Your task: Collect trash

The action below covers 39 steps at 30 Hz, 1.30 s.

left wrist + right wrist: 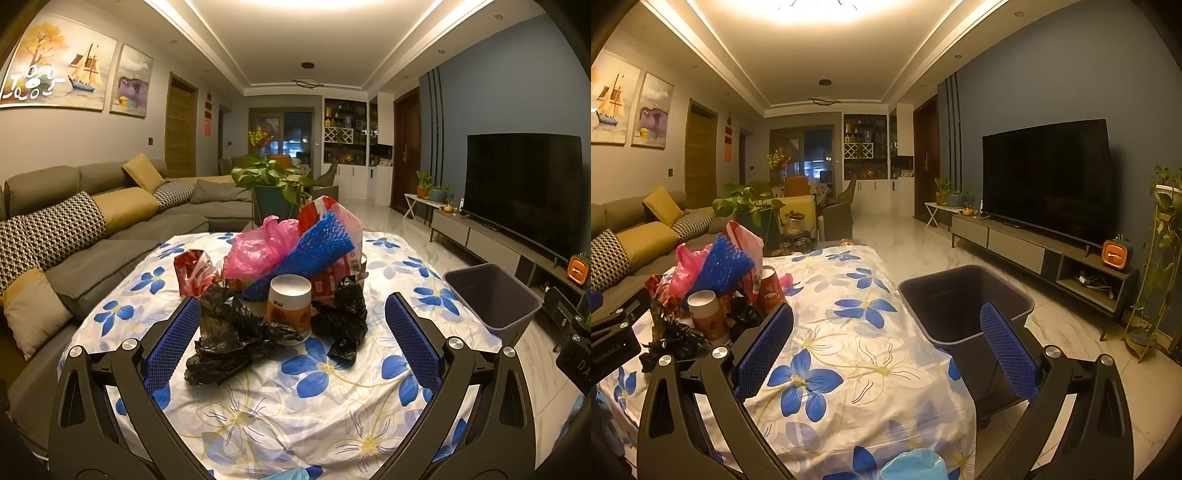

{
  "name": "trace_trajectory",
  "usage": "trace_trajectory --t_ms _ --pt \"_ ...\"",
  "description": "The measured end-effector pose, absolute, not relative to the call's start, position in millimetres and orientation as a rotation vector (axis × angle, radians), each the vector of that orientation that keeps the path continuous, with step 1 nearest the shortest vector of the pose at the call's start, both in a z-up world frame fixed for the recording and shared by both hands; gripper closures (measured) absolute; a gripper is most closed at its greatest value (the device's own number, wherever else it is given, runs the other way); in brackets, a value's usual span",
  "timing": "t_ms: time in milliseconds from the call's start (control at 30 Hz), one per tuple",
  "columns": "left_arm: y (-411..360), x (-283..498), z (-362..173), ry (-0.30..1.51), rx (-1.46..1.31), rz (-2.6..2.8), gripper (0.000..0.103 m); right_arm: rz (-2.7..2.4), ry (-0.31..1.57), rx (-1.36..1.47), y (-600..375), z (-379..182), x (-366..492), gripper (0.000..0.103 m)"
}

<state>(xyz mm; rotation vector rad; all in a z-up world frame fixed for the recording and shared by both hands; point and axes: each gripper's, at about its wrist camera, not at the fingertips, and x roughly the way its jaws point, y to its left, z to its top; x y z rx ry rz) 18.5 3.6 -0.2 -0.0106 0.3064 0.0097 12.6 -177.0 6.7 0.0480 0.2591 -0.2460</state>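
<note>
A flower-print desk (258, 424) fills the lower frame. A dark bin (964, 306) stands at its right edge. The trash pile (291, 266) sits mid-desk, centre frame. Left tongs (291, 332) and right tongs (886, 339) gape wide, empty.

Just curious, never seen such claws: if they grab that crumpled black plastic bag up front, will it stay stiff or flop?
The black plastic bag looks thin and crinkled, so it would probably flop, squash flat and weigh little. Glossy film might slip, though the textured blue pads should help.

trash pile (291, 280) on table (258, 417) | bin (493, 299) right of table
</note>
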Motion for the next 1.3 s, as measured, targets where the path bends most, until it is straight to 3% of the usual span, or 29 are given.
trace_trajectory --t_ms 1300 --pt "-1.8 15.7 0.7 0.314 -0.006 0.003 0.005 -0.262 0.251 0.053 -182.5 9.2 8.7 0.005"
